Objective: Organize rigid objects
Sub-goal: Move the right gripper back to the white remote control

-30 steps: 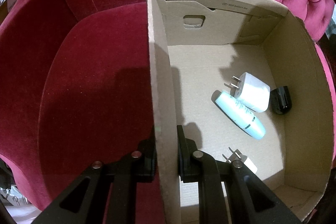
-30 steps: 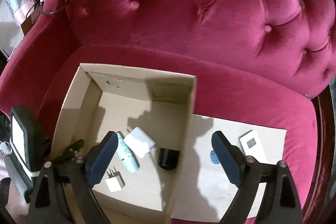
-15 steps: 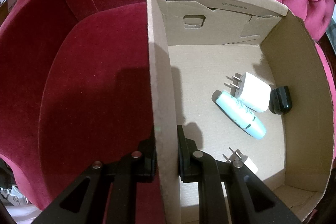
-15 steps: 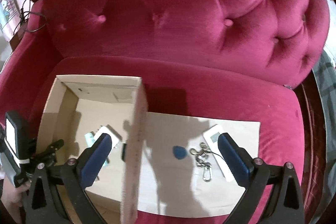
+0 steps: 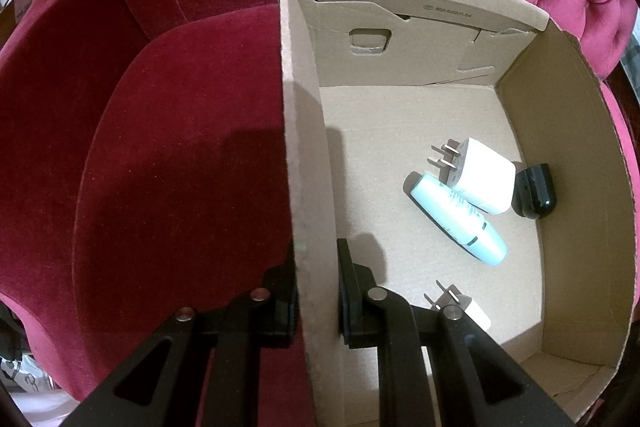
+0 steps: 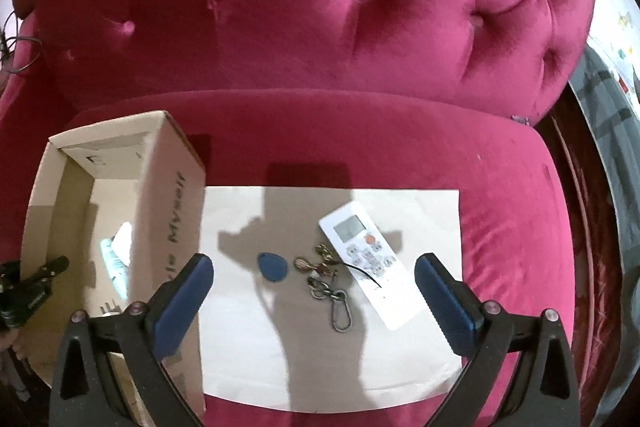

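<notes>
The left gripper (image 5: 316, 287) is clamping the near left wall of the cardboard box (image 5: 304, 155), one finger outside against the wall and one inside, jaws shut on the cardboard. The box is sitting on the red velvet sofa (image 6: 360, 27). Inside it, a white charger (image 5: 476, 175) is lying against a pale blue tube (image 5: 460, 223), with a black adapter (image 5: 536, 191) just beside the charger at the right wall. A second white plug (image 5: 460, 303) is lying near the front, partly hidden by the gripper's finger.

The right gripper (image 6: 314, 291) is hovering over a pale sheet (image 6: 432, 347) spread on the seat beside the box. Its blue-padded jaws have just been opening and are standing wide apart, touching nothing. Below and between them on the sheet are lying a blue key fob (image 6: 273, 267), a metal keychain with carabiner (image 6: 328, 287) and a white remote control (image 6: 370, 259), the keychain resting between fob and remote.
</notes>
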The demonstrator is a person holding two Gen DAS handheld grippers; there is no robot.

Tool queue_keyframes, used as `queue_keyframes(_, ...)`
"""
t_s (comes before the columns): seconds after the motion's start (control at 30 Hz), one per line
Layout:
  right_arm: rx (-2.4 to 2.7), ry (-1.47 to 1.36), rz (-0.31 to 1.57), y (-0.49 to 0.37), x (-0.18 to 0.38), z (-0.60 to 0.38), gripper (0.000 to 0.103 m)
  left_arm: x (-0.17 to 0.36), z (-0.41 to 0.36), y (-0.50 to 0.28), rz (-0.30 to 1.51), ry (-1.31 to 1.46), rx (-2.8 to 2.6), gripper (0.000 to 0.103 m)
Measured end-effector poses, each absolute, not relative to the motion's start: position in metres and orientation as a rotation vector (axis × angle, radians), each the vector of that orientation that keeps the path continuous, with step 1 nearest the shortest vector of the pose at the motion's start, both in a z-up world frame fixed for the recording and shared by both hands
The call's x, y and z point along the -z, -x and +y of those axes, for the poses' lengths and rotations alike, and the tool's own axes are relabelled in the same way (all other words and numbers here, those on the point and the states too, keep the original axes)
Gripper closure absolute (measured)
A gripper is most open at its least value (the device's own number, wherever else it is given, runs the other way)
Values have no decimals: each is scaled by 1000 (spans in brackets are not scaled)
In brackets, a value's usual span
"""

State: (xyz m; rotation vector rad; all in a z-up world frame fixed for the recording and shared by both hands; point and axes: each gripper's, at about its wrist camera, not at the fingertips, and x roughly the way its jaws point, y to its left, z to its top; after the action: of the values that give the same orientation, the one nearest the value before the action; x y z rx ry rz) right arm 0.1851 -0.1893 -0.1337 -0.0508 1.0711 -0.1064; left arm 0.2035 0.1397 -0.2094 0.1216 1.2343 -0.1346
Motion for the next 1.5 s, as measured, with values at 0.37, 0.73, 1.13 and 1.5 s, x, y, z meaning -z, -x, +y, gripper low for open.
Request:
queue_keyframes(0.37, 158, 18, 1102, -179, 162, -212, 0, 210, 138, -203, 1234, -122, 133, 87)
queue_keyframes(0.73, 167, 33, 1145, -190, 187, -232, 0, 210, 139, -203, 1234, -124, 134, 87)
queue_keyframes(1.13, 167, 45, 1209, -201, 220, -256, 0, 211, 136, -204, 1238, -129, 133, 87)
queue_keyframes(1.5, 65, 136, 1252, -214, 237, -276, 1, 210, 133, -205, 1238, -137, 129, 87)
